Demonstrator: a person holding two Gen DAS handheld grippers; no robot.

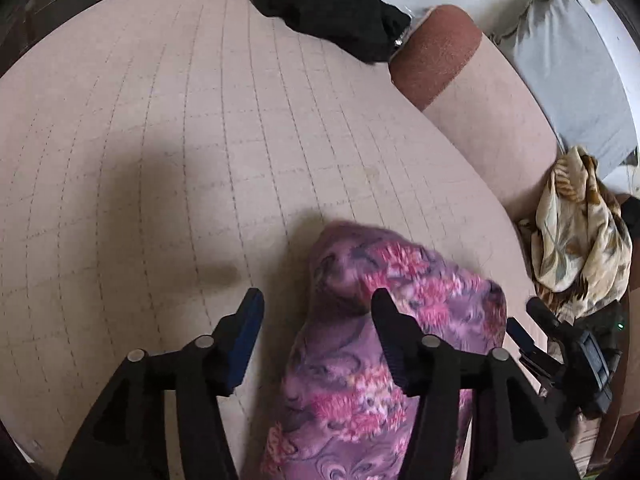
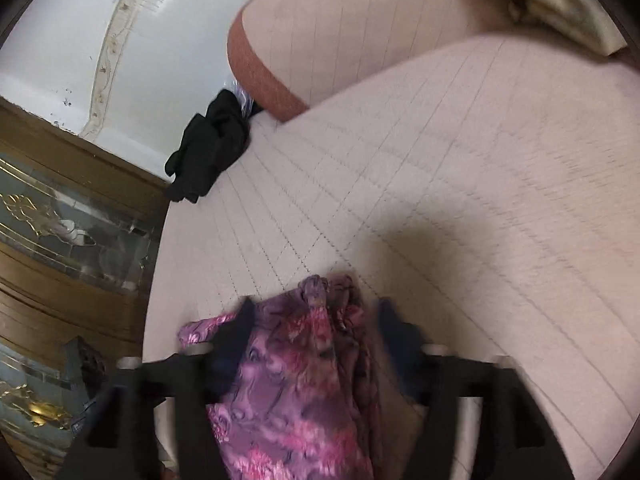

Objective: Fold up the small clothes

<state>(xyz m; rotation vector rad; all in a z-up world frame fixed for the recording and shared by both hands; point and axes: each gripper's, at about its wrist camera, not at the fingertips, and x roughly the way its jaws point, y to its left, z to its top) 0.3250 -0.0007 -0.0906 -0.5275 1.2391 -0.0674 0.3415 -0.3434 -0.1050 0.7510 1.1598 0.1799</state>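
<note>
A purple and pink floral garment (image 1: 360,340) lies bunched on the quilted beige cushion (image 1: 200,140). My left gripper (image 1: 316,300) is open, its fingers on either side of the garment's top end. My right gripper (image 2: 314,312) is also open, straddling the same garment (image 2: 296,380) from another side; that view is blurred. The right gripper also shows in the left wrist view (image 1: 532,320) at the garment's right edge.
A black garment (image 1: 328,4) lies at the far edge of the cushion (image 2: 480,160), also in the right wrist view (image 2: 208,148). A rust-edged bolster (image 1: 440,52) and a cream floral cloth (image 1: 580,224) lie to the right. A wooden cabinet (image 2: 60,220) stands beside the cushion.
</note>
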